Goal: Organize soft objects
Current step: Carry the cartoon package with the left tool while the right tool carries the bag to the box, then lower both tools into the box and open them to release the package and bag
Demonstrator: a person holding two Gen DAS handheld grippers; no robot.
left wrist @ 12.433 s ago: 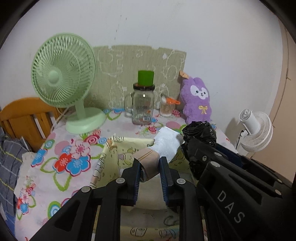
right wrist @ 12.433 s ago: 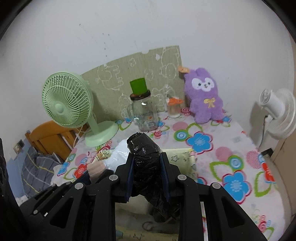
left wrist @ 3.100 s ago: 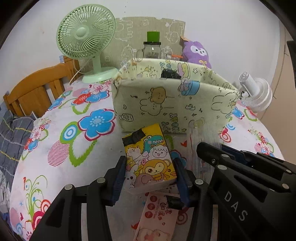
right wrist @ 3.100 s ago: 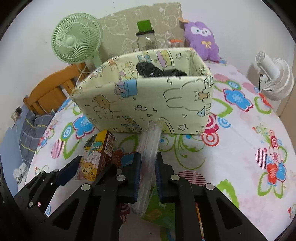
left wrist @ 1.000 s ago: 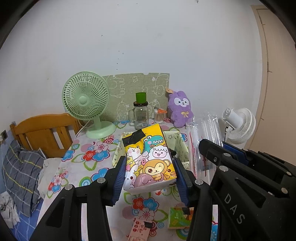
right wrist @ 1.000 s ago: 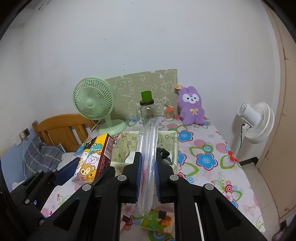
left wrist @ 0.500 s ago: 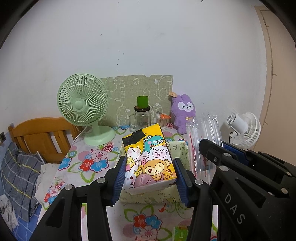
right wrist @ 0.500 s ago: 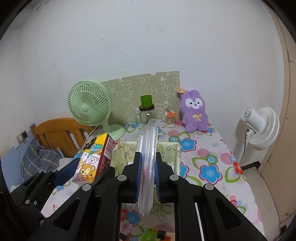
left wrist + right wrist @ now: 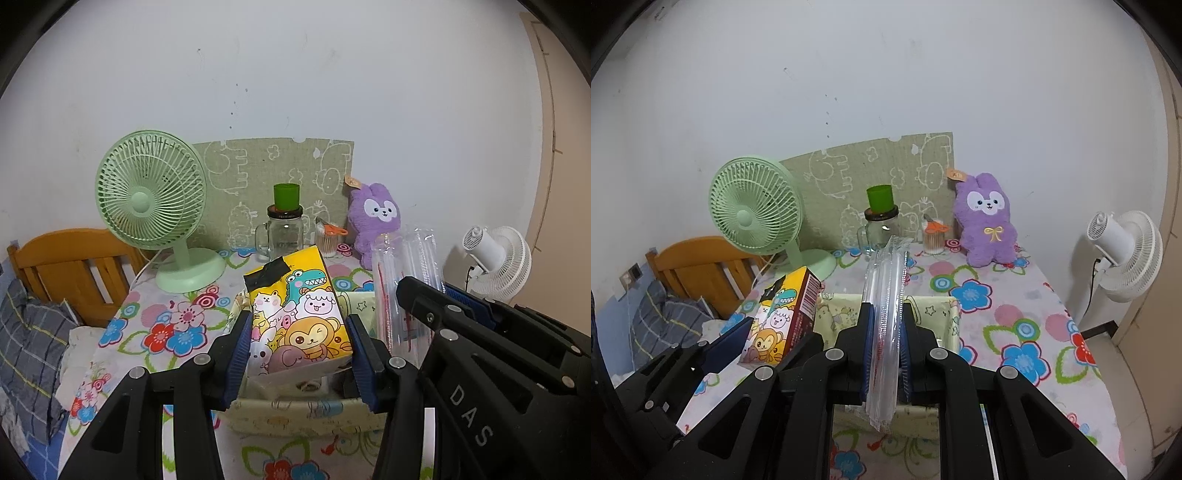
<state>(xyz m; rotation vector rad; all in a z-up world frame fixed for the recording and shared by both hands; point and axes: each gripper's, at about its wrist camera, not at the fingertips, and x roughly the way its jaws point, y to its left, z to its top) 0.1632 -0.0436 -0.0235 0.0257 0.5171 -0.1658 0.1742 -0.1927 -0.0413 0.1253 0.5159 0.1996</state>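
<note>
Left claw (image 9: 297,345) clamped on cartoon carton (image 9: 295,317), frame ctr, over fabric bin (image 9: 295,417) at bottom. Right claw (image 9: 885,350) pinched tight on clear straw pack (image 9: 886,321), ctr. Risks: slick pack slipping thru pads; carton snagging floppy bin rim, tipping onto table (image 9: 1015,317).

Table with a bin in front, things along the wall behind

The bin (image 9: 951,314) sits on the table (image 9: 1027,295); behind it stand a fan (image 9: 757,218), jar (image 9: 881,227) and plush toy (image 9: 988,221), left to right.

Both wrist cameras look forward and downward, sharing the green fan (image 9: 149,192) and far wall.
</note>
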